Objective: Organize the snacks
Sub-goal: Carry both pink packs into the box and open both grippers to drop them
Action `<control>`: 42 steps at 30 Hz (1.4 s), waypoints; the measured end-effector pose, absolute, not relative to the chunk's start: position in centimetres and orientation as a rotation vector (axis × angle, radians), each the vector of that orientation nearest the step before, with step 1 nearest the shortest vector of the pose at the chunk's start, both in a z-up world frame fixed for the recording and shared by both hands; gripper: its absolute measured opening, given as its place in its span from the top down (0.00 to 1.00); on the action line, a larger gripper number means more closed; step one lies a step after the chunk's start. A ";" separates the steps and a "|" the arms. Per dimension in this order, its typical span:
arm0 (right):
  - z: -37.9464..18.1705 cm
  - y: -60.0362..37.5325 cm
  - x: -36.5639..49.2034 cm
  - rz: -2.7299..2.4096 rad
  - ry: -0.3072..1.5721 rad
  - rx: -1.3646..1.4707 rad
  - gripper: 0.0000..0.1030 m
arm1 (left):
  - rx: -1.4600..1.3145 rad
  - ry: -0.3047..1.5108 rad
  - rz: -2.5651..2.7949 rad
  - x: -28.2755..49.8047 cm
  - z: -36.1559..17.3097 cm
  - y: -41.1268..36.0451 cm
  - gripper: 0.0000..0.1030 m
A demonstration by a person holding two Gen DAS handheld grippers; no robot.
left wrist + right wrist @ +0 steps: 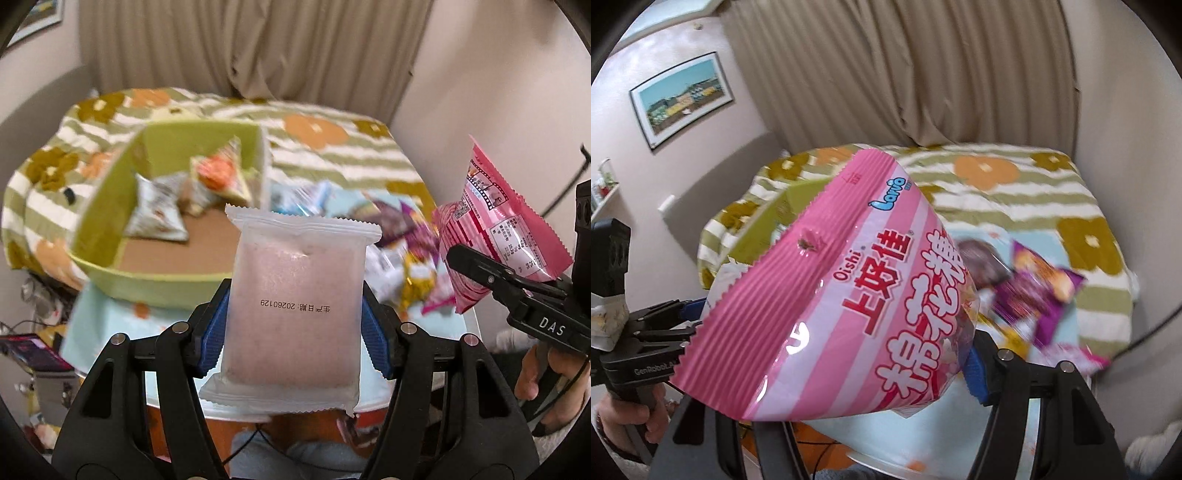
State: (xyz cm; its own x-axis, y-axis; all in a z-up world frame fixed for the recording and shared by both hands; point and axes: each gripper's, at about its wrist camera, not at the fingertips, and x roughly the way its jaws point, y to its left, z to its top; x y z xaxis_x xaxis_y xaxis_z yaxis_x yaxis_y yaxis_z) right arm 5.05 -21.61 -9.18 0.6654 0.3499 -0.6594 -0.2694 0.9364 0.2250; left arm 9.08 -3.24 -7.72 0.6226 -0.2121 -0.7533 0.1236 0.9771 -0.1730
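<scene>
Left wrist view: left claw [295, 325] grips a frosted cake packet [295, 310]; green box [110, 236] lies ahead-left, probably its destination. Right wrist view: right claw [849, 376] clamps a pink marshmallow bag [857, 314], loose snacks [1034, 291] beyond; transport step, release over box next.

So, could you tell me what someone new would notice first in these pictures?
Front and centre in the left wrist view, the left gripper clamps a frosted white packet upright. The right gripper holds a pink striped marshmallow bag that fills its own view. Behind them sits a green box with some snacks inside, and loose snack packets lie beside it.
</scene>
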 end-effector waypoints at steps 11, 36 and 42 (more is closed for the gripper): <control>-6.6 -10.4 12.3 0.451 0.769 0.080 0.41 | -0.153 0.853 -0.094 15.5 -6.5 6.8 0.42; -13.2 -3.1 20.9 0.387 0.964 0.088 0.41 | -0.128 1.081 -0.059 24.2 -16.8 12.9 0.05; -12.9 -3.1 21.1 0.397 0.968 0.076 0.41 | -0.135 1.095 -0.049 22.7 -17.1 13.1 0.05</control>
